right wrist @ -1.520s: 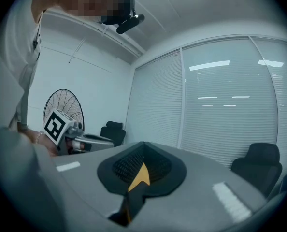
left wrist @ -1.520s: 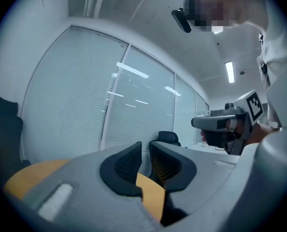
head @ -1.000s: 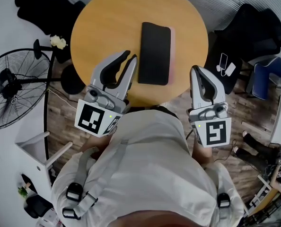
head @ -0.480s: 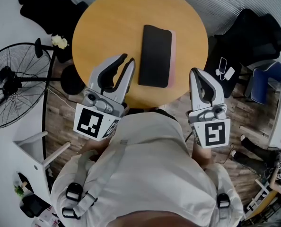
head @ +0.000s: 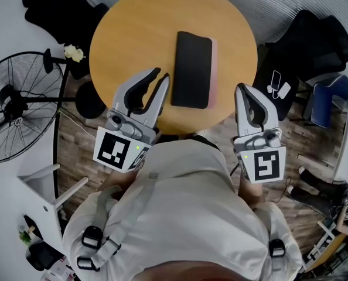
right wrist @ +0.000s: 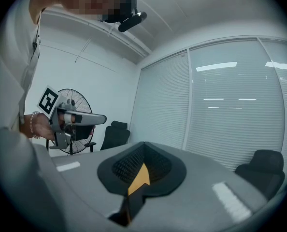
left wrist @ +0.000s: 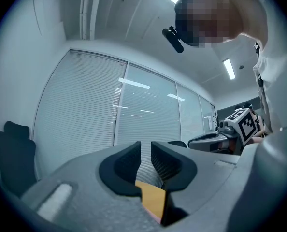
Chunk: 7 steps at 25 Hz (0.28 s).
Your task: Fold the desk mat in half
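Note:
The desk mat (head: 193, 69) lies folded on the round wooden table (head: 133, 28), black side up, with a pink edge (head: 214, 69) showing along its right. My left gripper (head: 161, 75) hovers over the table's near-left rim, left of the mat and apart from it. Its jaws stand a little open with nothing between them (left wrist: 145, 146). My right gripper (head: 243, 88) is at the table's near-right rim, shut and empty, with its tips meeting (right wrist: 143, 146). Each gripper view shows a sliver of tabletop (left wrist: 151, 197) between the jaws and the other gripper (right wrist: 76, 120) off to one side.
A standing fan (head: 16, 104) is on the floor to the left. Black office chairs stand at the back left (head: 57, 10) and right (head: 320, 40), the right one near a seat holding white items (head: 277, 81). A white shelf (head: 45, 192) sits at lower left.

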### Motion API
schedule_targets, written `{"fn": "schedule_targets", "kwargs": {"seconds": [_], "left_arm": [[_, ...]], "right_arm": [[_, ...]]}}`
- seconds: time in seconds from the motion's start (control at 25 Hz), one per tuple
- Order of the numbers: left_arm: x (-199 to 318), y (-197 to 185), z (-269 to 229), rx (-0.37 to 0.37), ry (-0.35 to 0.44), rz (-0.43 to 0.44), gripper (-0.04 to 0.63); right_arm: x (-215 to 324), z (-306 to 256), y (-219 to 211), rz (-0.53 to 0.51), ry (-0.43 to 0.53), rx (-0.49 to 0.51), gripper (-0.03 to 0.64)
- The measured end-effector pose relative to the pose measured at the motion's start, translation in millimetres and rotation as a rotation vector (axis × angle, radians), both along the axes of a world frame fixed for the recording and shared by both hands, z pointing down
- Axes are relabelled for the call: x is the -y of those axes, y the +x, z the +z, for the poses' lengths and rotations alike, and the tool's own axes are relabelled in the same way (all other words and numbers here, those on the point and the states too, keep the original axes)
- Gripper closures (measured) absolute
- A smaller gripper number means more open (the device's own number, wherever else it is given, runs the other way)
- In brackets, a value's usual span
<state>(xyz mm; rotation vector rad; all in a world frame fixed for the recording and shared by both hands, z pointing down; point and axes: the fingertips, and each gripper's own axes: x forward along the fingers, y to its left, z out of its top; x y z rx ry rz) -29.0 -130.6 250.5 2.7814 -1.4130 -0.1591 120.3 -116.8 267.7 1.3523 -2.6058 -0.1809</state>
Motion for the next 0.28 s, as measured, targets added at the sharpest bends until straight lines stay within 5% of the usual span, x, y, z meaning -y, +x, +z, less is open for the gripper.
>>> {"fn": "schedule_targets", "kwargs": {"seconds": [0.28], "left_arm": [[3.0,0.9,1.3,0.003,-0.002,0.007,0.528]], "right_arm": [[2.8,-3.7,-2.7,0.008,-0.003,0.019,0.612]]}}
